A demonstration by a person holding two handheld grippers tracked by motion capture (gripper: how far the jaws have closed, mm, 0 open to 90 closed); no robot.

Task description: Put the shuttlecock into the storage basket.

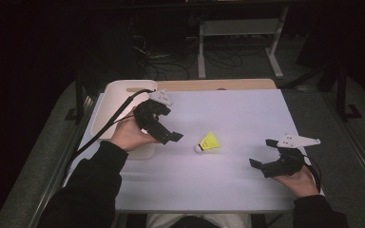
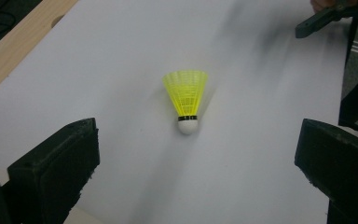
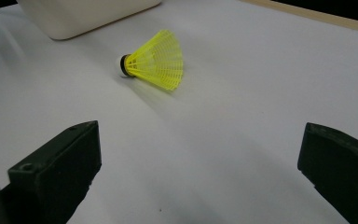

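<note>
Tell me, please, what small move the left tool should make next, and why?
Probably ease the left tool forward toward the shuttlecock: its jaws stand wide open, the shuttlecock lies on its side just ahead, untouched, and the right tool is farther off.

No text, label, brand, number or sign can be read on anything seen, neither on the shuttlecock (image 2: pixel 185 101) nor on the tabletop (image 1: pixel 247 118).

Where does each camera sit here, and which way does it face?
High view: above the person's side, looking forward and down on the white table; forearms, left gripper and right gripper show.
Left gripper view: rides the left gripper, facing the shuttlecock between its open jaws.
Right gripper view: rides the right gripper, facing the shuttlecock and white bin, jaws open.
Shared: all three show the yellow shuttlecock lying on its side.
</note>
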